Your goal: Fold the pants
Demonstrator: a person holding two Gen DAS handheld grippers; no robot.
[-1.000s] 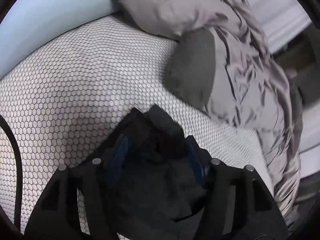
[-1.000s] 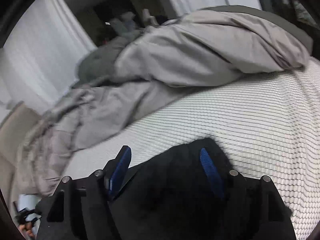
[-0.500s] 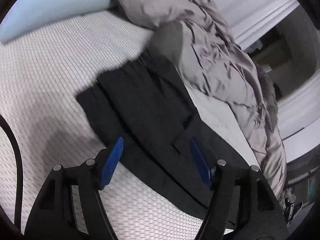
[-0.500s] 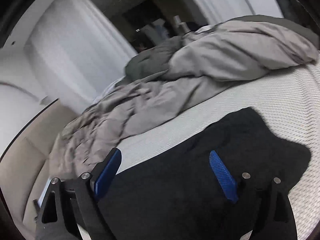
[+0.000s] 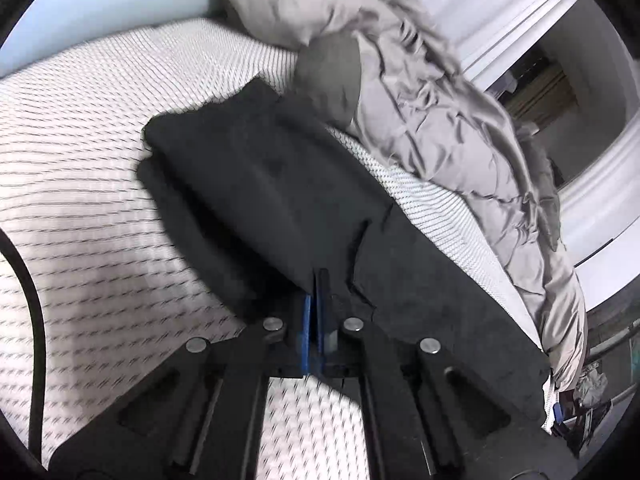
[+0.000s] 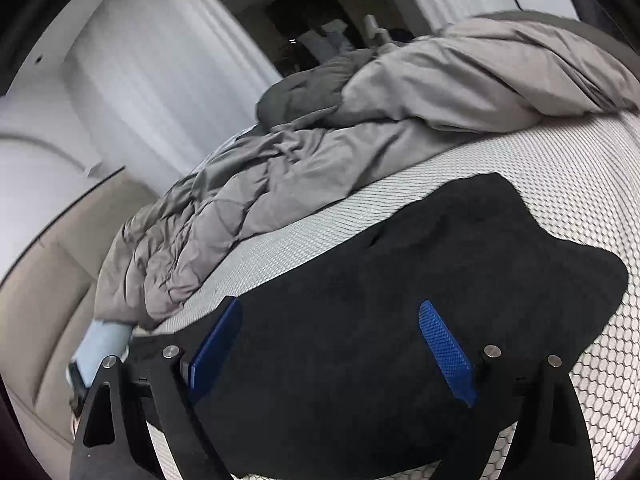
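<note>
A: Spread across the bed, honeycomb cover showing all round. Heaped from 12 to 3 o'clock in the left view: a grey duvet.

B: And lying dark in the middle, running toward 11 o'clock: the pants. Looks part folded already, one layer doubled over another with a stepped edge. Probably one more fold and a smoothing left.

A: Left gripper?

B: Pinched tight at 6 o'clock, blue pads together on the near edge of the cloth.

A: Right gripper?

B: Spread wide above the pants, holding nothing. Not clear whether touching the fabric.
</note>
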